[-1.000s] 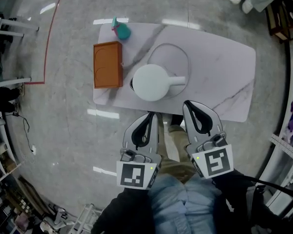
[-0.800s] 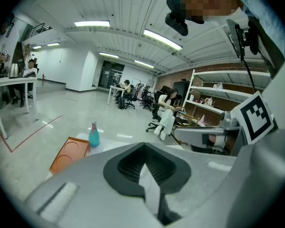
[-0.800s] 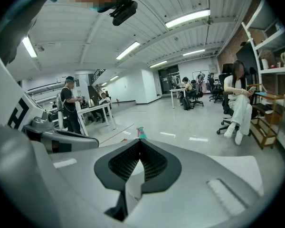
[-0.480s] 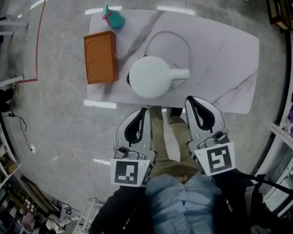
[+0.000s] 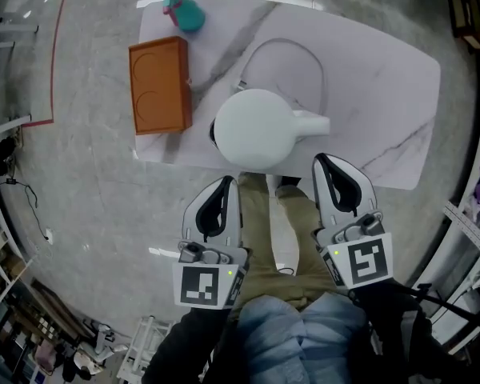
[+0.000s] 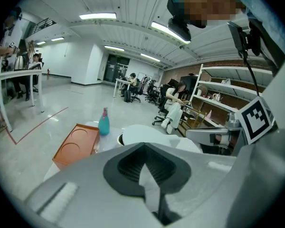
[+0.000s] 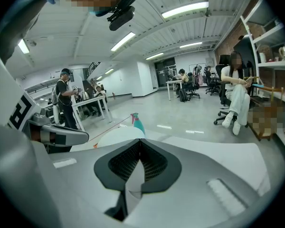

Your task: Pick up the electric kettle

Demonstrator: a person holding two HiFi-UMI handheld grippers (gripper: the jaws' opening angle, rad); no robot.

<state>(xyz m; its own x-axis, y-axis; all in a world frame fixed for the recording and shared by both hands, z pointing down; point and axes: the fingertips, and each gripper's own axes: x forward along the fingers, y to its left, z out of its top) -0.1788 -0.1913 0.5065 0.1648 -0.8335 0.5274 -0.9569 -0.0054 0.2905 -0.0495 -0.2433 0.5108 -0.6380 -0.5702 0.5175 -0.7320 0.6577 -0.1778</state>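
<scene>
Electric kettle [image 5: 253,128] larger in view than before; untouched

Electric kettle [image 7: 115,136] mostly behind the right claw [image 7: 139,144], only its top visible.

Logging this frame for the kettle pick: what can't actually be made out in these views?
- Underside of the kettle and any base: head view, hidden by its own body seen from above.
- Kettle's lower body: left gripper view, behind the shut left gripper; right gripper view, behind the shut right gripper, so only the top shows.
- Where the cord ends: head view, it runs behind the kettle.
- Print on the teal bottle: too small in every view.
</scene>
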